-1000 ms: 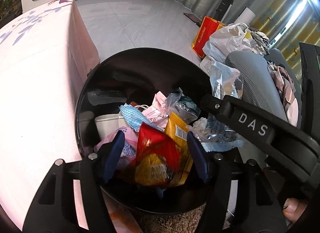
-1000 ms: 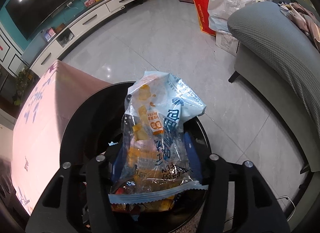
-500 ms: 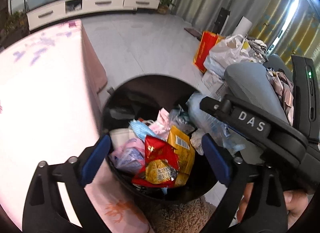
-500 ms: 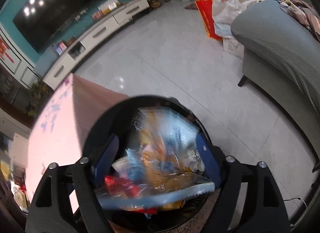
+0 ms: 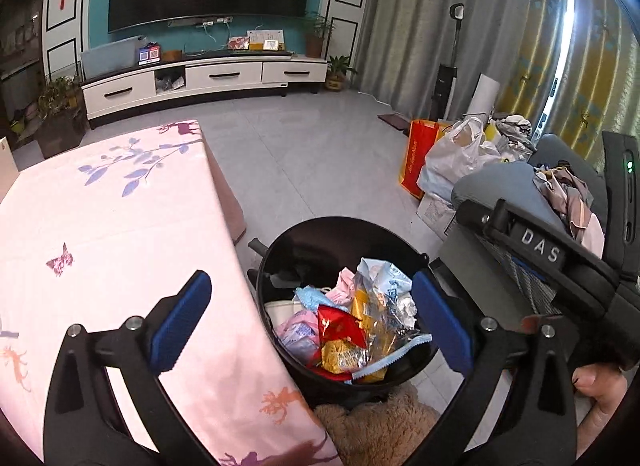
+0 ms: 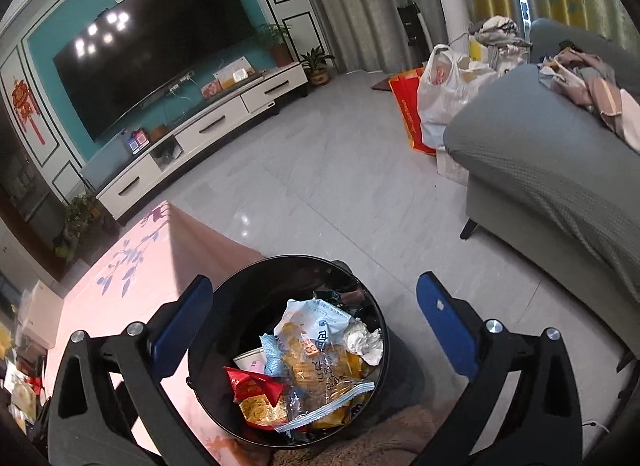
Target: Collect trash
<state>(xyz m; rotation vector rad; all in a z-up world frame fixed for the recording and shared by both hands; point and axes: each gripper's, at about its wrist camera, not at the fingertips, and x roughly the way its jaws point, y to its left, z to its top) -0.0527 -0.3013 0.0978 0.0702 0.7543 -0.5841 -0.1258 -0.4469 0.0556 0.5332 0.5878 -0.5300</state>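
A round black trash bin [image 5: 280, 254] stands on the floor beside the table; it also shows in the right wrist view [image 6: 224, 298]. It holds several wrappers: a red snack bag [image 5: 338, 324], a clear blue-edged snack bag [image 6: 320, 370] on top, crumpled tissue [image 6: 366, 340] and a paper cup [image 6: 250, 360]. My left gripper [image 5: 310, 324] is open and empty above the bin. My right gripper [image 6: 314, 332] is open and empty above the bin. Its black body [image 5: 560, 266] shows in the left wrist view.
A table with a pink patterned cloth [image 5: 100, 225] lies left of the bin. A grey sofa [image 6: 552, 169] with clothes stands at the right. A white plastic bag [image 6: 444, 81] and a red bag [image 5: 418, 157] sit beyond it. A brown fuzzy rug [image 5: 376, 430] lies below.
My left gripper opened and let the red snack bag lie in the bin. My right gripper opened and dropped the clear blue-edged bag into the bin. Both grippers lifted up and back.
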